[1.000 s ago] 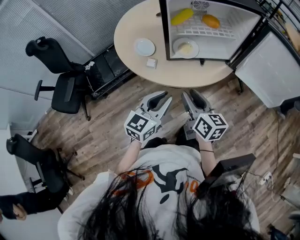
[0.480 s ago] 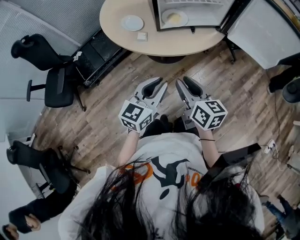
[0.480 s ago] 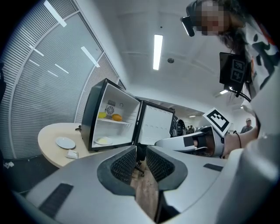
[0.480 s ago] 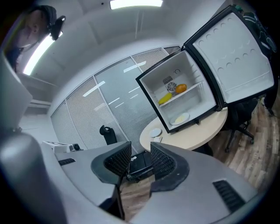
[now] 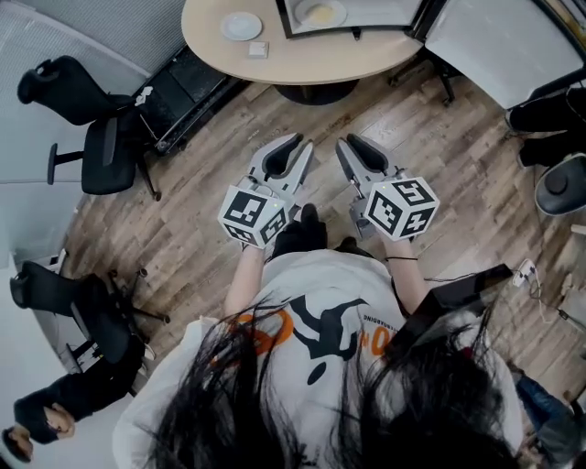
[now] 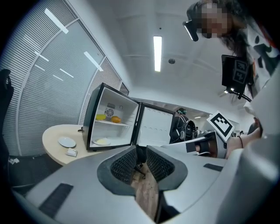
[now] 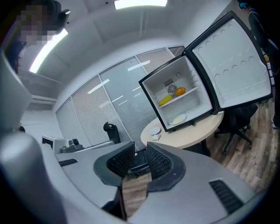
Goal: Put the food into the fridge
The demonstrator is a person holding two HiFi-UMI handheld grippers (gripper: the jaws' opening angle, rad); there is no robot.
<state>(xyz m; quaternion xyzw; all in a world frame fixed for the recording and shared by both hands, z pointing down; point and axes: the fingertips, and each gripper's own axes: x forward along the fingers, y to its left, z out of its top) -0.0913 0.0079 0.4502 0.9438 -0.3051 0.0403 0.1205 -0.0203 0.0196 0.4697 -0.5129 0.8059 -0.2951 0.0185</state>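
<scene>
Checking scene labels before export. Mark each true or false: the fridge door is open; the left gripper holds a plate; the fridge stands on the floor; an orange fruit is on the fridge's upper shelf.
The fridge door is open: true.
The left gripper holds a plate: false; nothing is between its jaws.
The fridge stands on the floor: false; it stands on the round table.
An orange fruit is on the upper shelf: true.

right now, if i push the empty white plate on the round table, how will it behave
The white plate looks rigid and smooth, so it would probably slide flat across the round table rather than tip. It lies low and shallow, so gripping its rim looks awkward. If ceramic, it could chip if dropped.
</scene>
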